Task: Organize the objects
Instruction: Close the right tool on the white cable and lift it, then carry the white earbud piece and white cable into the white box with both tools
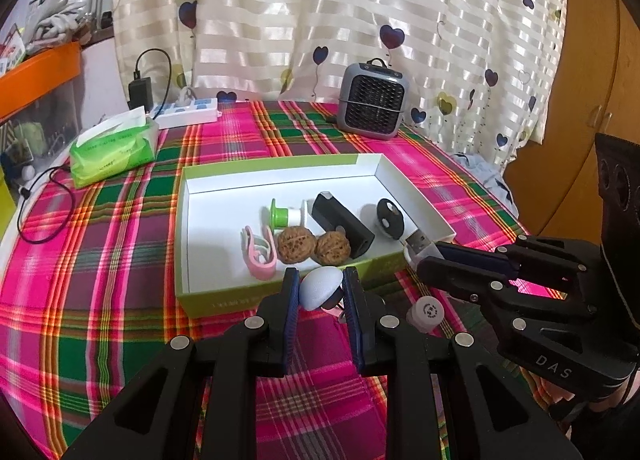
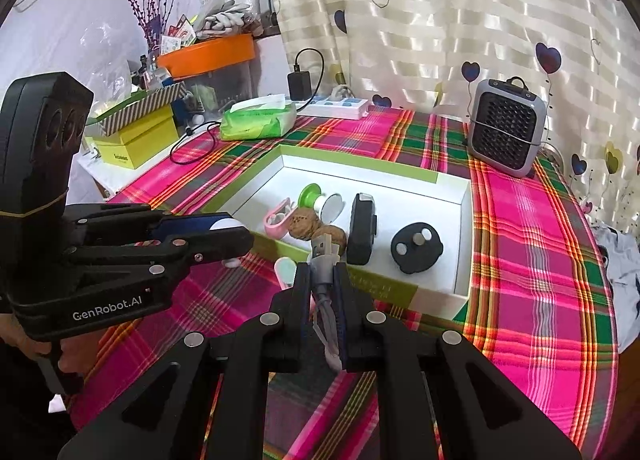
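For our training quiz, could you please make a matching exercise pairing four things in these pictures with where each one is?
Things:
1. USB cable
2. pale blue dome
3. walnuts
4. small heater

Places:
A. lying in the box
B. standing on the cloth behind the box
C. gripped by the right gripper
D. gripped by the left gripper

Pairs: 1-C, 2-D, 3-A, 4-B
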`<state>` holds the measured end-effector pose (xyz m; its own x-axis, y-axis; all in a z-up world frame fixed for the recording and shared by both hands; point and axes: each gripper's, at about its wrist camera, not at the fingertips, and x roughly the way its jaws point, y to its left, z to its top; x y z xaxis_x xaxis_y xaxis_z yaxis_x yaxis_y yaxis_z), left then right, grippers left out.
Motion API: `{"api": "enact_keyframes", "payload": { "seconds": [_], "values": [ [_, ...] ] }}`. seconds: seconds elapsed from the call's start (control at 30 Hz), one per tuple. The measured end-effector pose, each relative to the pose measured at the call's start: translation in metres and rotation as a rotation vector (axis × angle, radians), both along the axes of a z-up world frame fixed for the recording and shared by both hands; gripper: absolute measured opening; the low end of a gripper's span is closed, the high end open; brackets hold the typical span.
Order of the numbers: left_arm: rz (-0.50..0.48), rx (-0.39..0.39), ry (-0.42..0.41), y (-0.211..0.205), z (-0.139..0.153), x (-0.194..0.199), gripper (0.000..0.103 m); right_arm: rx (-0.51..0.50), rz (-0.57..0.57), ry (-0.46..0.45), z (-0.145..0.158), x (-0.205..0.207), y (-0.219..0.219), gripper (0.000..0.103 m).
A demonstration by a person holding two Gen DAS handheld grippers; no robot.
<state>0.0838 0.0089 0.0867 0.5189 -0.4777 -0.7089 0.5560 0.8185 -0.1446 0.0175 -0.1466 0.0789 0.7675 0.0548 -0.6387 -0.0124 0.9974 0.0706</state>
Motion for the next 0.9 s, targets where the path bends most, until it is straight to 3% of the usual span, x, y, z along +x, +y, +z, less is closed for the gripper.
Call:
{"api": "enact_keyframes", "payload": {
  "seconds": [0.9],
  "values": [
    [0.055, 0.041, -0.004, -0.001, -0.003, 0.052, 0.020, 0.017, -0.053, 0.021, 0.000, 0.043, -0.038, 0.012]
  ]
}}
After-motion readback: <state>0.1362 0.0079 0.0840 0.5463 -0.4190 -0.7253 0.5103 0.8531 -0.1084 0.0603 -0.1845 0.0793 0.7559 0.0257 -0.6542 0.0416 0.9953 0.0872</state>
